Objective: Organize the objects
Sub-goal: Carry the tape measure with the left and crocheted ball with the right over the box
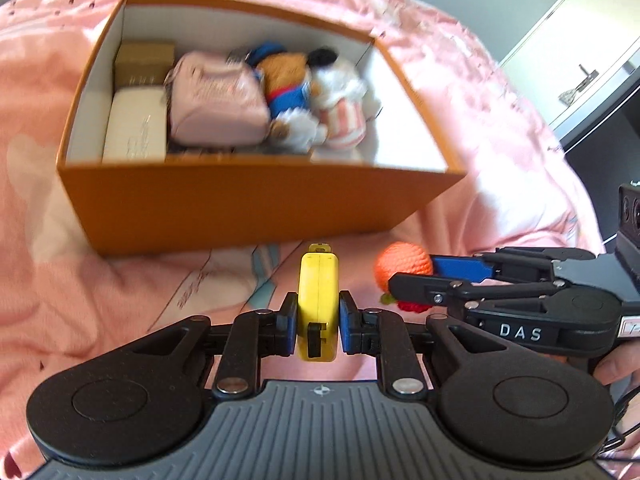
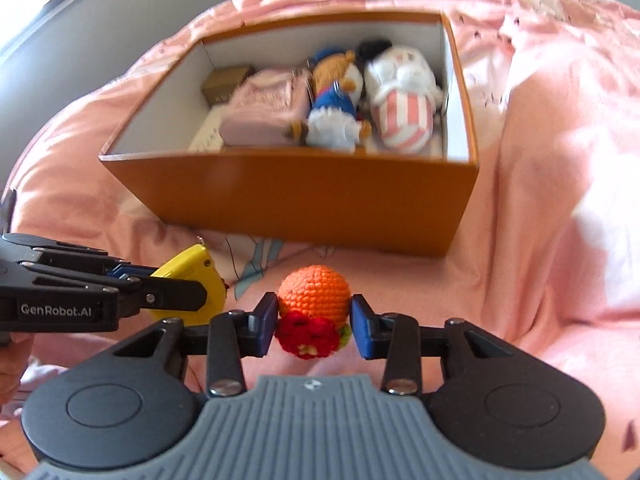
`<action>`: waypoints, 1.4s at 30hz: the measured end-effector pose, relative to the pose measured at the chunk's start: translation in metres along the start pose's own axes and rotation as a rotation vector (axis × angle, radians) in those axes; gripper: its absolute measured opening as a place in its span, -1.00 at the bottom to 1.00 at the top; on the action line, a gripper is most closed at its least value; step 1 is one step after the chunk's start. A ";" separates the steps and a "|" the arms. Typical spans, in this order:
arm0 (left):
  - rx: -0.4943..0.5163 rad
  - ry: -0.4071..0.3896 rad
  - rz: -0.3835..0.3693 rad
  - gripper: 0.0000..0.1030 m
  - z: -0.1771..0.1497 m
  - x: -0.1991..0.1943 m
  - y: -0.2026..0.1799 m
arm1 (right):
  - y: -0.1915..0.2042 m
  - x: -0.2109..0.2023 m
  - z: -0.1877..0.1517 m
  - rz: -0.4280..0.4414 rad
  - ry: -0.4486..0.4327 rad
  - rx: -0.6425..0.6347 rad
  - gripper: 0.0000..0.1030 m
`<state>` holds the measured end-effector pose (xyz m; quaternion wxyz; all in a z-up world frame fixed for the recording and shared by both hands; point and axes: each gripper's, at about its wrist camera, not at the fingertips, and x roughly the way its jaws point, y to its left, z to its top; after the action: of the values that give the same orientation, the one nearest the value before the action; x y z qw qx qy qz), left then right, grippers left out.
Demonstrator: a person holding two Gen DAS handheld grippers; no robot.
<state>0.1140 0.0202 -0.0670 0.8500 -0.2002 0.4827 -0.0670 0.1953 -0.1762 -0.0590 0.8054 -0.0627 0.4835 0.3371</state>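
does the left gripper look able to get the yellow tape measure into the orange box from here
Probably yes: the left gripper is shut on the yellow tape measure, the orange box stands open just ahead, and bare floor shows at its right end.

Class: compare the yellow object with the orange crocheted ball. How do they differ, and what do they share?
The yellow object is smooth, hard and flat-sided; the crocheted ball is round, knitted yarn. The left gripper holds the first, the right gripper the second. Both are outside the orange box.
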 end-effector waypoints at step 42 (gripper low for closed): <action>-0.113 -0.026 -0.088 -0.57 0.124 0.076 -0.003 | -0.022 0.062 0.128 -0.184 0.199 -0.542 -0.21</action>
<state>0.2592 0.0285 -0.0695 0.8399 -0.2695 0.4653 -0.0742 0.3219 -0.1080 -0.0475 0.7351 -0.3515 0.4449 0.3716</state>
